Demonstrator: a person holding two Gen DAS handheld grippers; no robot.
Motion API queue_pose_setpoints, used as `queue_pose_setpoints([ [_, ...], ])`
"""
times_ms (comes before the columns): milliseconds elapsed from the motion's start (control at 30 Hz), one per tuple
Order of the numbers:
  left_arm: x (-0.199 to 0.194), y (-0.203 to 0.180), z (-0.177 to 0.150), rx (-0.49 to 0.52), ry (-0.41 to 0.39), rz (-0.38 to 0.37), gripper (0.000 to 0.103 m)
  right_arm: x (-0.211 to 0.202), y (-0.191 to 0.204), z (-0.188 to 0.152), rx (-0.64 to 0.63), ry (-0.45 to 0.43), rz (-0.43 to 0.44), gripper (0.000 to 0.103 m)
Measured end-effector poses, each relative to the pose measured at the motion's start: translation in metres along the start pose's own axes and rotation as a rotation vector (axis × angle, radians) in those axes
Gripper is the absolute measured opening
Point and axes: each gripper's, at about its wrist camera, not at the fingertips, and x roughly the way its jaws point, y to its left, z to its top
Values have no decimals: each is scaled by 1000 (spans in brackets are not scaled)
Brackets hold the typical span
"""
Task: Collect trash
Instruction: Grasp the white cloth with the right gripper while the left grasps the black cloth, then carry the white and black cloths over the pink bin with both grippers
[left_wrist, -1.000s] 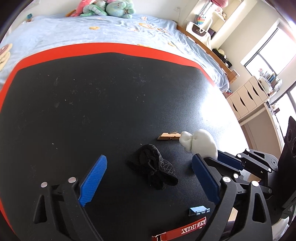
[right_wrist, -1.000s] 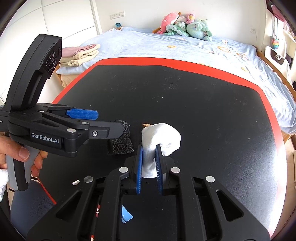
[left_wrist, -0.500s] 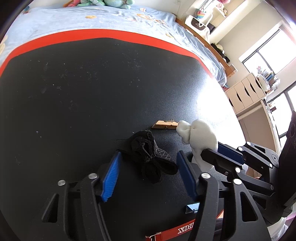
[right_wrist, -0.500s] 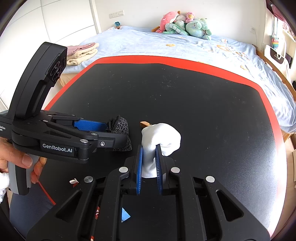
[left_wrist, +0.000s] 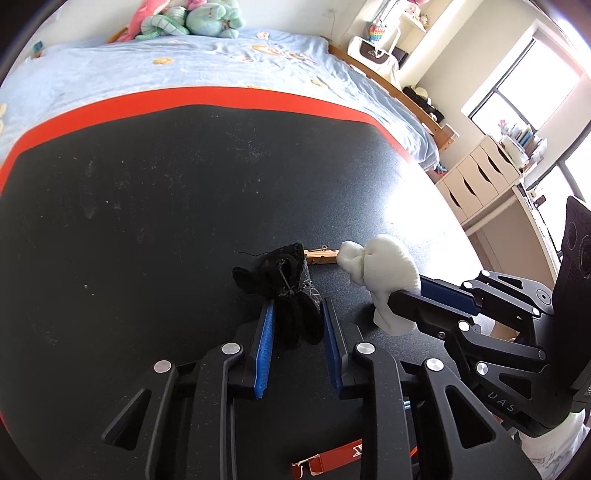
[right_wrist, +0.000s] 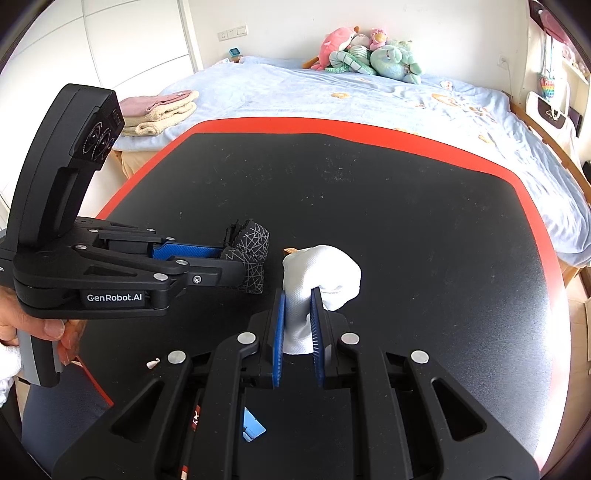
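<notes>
A crumpled black sock with a thin web pattern is pinched between the blue pads of my left gripper, held just above the black table. It also shows in the right wrist view. My right gripper is shut on a white sock, which stands up from its jaws; the same sock shows in the left wrist view. A wooden clothespin lies on the table behind both socks.
A blue plastic scrap, a small white bit and a red strap lie near the table's front edge. A bed with blue sheets and plush toys stands beyond the table. White drawers stand at right.
My left gripper moved forward over the black sock and closed its jaws on it, lifting its front end. My right gripper kept its hold on the white sock.
</notes>
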Motion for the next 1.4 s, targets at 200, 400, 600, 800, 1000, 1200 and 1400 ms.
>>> queue_pose_setpoints([
  [200,-21,-14,-4,45,-34,24,24,-20,7,-1,-5,-31,-7,13],
  [400,-49,-31,-12,94,-77,48,24,-50,17,-5,-9,-67,-16,13],
  [600,-77,-46,-26,147,-119,68,24,-88,27,-12,-5,-104,-13,13],
  [800,-103,-58,-46,197,-149,74,24,-123,42,-29,-7,-129,-13,13],
  [1000,-120,-71,-69,247,-166,84,24,-146,56,-54,11,-129,-5,13],
  [1200,-125,-79,-97,279,-154,89,25,-157,70,-89,25,-103,7,13],
  [1400,-125,-88,-125,313,-134,84,25,-161,79,-124,57,-69,25,13],
])
